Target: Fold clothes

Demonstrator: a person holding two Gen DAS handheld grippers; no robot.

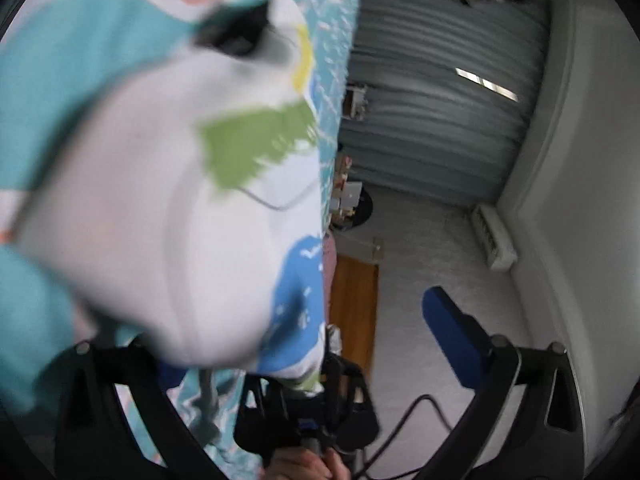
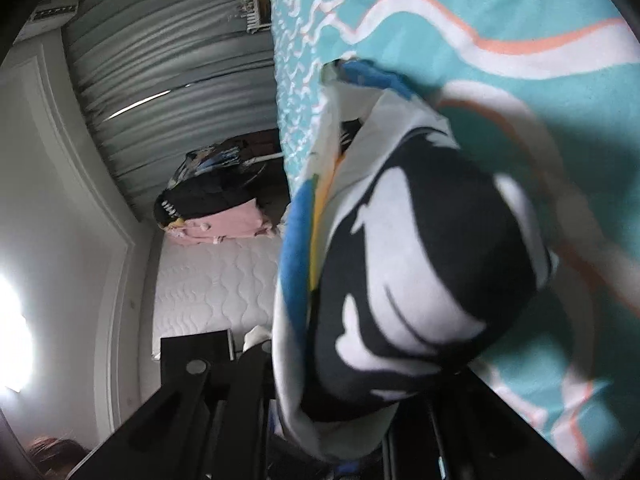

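Left wrist view: the left hand-held gripper (image 1: 316, 344) stands wide open, released, its blue-padded finger (image 1: 456, 344) out to the right w/ bare floor behind it. The other finger is mostly hidden under cloth. A white printed garment w/ green, blue, yellow and black patches (image 1: 168, 216) bulges right against the lens, blurred, draping over the left side of the frame; its lower edge hangs down betw. the fingers. Can't tell if it touches either pad.

Behind the garment hangs a teal fabric w/ white and orange wavy lines (image 1: 340, 40). A hand (image 1: 304, 466) shows at the bottom edge, gripping the other tool's handle.

Right wrist view: the right hand-held gripper (image 2: 304, 420) is clenched, and the same garment, here showing its black-and-white print (image 2: 420, 280), rises bunched from where the fingers meet, so it looks pinched there. Pads themselves are buried in cloth. The teal fabric fills the right side.

Bkgd: grey pleated curtain (image 2: 168, 92), a white quilted mattress (image 2: 216, 280) w/ a pile of pink and dark clothes (image 2: 216, 212) on it.
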